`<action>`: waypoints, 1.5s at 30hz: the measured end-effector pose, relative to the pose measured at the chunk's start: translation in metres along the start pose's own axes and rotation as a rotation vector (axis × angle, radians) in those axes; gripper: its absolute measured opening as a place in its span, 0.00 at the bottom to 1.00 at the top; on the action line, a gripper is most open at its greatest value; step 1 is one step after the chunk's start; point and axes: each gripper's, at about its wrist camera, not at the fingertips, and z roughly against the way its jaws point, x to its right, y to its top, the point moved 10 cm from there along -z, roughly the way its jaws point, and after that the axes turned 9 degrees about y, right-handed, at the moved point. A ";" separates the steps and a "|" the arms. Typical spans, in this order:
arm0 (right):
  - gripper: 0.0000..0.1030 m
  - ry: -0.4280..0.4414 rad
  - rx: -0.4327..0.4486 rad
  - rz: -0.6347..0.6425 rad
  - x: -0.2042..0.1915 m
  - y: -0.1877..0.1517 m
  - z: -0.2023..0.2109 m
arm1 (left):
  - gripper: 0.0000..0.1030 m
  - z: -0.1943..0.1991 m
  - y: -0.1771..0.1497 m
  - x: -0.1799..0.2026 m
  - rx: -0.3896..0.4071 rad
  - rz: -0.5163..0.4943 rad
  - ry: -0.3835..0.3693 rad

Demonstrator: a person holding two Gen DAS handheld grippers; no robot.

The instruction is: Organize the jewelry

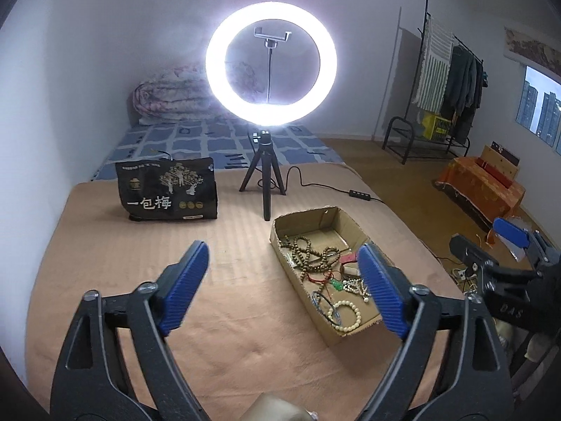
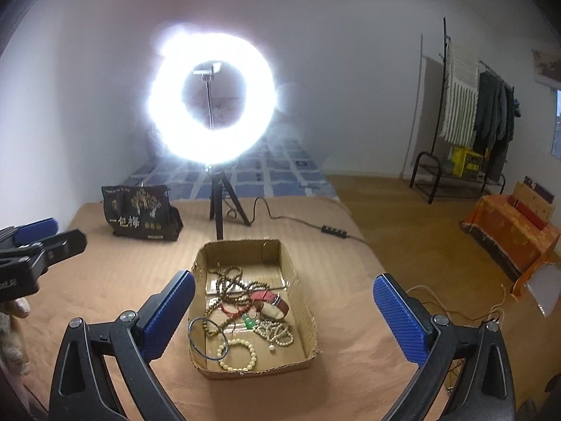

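Both grippers hang apart and empty above the bed: my left gripper (image 1: 284, 287) and right gripper (image 2: 284, 319) have jaws spread wide with nothing between the pads. All the jewelry (image 2: 245, 312) I can see lies tangled in the box (image 2: 305, 315), an open cardboard tray on the tan blanket (image 2: 105, 280). From the right gripper the box sits straight ahead and below, its long axis running near to far, almost framed between the fingers. From the left gripper it lies ahead and to the right, partly behind the right finger. I judge the right hand the nearer and better lined up for a reach down. A pale bead bracelet (image 2: 236, 354) and a dark bangle (image 2: 208, 338) lie at the near end, brown beads (image 2: 228, 280) farther in. Beyond the box stands a ring light (image 2: 212, 101) on its tripod, with a black bag (image 2: 138, 215) to the far left.
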 end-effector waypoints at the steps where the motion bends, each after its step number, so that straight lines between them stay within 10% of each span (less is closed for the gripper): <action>1: 1.00 0.002 0.007 -0.001 -0.002 0.001 0.003 | 0.92 0.003 -0.002 0.000 0.006 -0.004 0.000; 45: 1.00 -0.032 0.026 -0.001 0.000 -0.005 0.002 | 1.00 0.030 -0.019 0.017 0.074 -0.154 0.082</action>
